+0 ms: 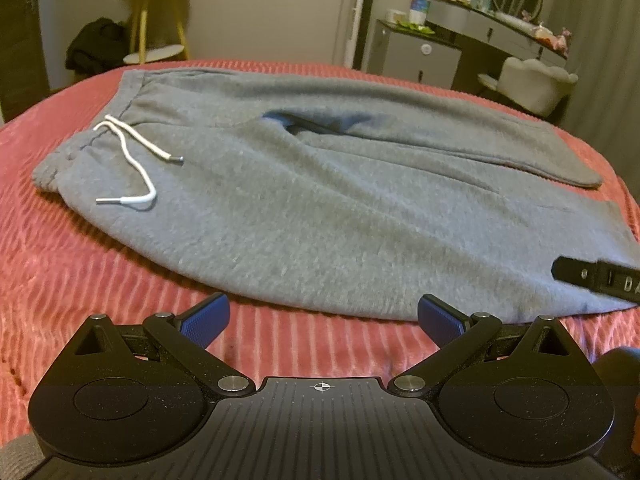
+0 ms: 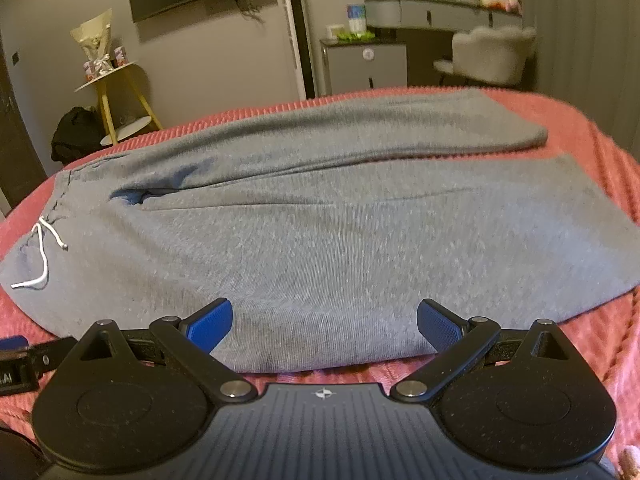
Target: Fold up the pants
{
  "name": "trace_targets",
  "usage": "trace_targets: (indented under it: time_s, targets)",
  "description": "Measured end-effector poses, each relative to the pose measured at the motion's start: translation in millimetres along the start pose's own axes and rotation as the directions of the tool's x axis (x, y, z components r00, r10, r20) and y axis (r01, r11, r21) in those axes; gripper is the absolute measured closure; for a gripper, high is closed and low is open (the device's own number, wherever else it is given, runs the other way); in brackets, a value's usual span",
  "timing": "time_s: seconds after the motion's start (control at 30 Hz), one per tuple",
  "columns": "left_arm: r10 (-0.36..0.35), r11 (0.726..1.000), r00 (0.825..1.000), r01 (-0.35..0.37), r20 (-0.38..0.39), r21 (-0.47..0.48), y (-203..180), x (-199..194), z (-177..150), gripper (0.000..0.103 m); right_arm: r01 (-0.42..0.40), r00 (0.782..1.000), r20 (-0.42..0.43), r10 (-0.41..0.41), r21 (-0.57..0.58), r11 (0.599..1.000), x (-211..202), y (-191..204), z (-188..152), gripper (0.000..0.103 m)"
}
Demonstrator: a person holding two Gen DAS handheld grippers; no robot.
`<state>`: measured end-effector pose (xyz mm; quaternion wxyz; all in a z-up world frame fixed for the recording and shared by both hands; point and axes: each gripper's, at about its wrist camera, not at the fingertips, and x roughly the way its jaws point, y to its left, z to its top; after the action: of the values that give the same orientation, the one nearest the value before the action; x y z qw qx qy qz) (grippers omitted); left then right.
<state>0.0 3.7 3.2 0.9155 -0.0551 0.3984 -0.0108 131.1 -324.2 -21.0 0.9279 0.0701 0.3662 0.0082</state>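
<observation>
Grey sweatpants [image 1: 320,208] lie flat on a pink ribbed bedspread [image 1: 60,280], waistband at the left and both legs stretching to the right. A white drawstring [image 1: 132,160] rests on the waist. My left gripper [image 1: 323,320] hovers open just before the near edge of the pants, nothing between its blue pads [image 1: 206,318]. In the right wrist view the same pants [image 2: 340,240] fill the middle, and my right gripper [image 2: 324,322] stands open over their near edge, empty. The other gripper's black finger shows at each view's side edge.
Beyond the bed stand a yellow-legged side table [image 1: 160,28] with a dark bundle [image 1: 94,46] on the floor beside it, a grey cabinet [image 1: 420,56], a dressing table [image 1: 500,28] with bottles and a pale chair [image 1: 532,84]. The bedspread [image 2: 592,340] shows around the pants.
</observation>
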Motion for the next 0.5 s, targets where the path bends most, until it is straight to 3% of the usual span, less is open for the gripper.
trace_targets:
  time_s: [0.1, 0.23, 0.4, 0.5]
  targets:
    - [0.009, 1.0, 1.0, -0.009, -0.016, 0.021, -4.1, 4.6, 6.1, 0.0, -0.022, 0.999, -0.023, 0.024, 0.055, 0.998, 10.7, -12.8, 8.9, 0.004]
    - [0.058, 0.997, 0.998, -0.058, -0.013, 0.046, -10.3, 15.7, 25.2, 0.0, 0.035, 0.997, -0.078, -0.024, 0.152, 0.988, 42.1, -41.8, 29.5, 0.004]
    - [0.078, 0.997, 0.995, -0.077, 0.066, -0.005, -11.7, 38.6, 70.7, 0.0, 0.109, 0.977, -0.206, -0.06, 0.232, 0.967, 92.8, -77.3, 46.7, 0.004]
    - [0.144, 0.989, 0.979, -0.139, 0.141, -0.046, -10.0, 62.1, 100.8, 0.0, 0.1, 0.976, -0.215, -0.037, 0.29, 0.952, 107.4, -93.8, 46.3, 0.004]
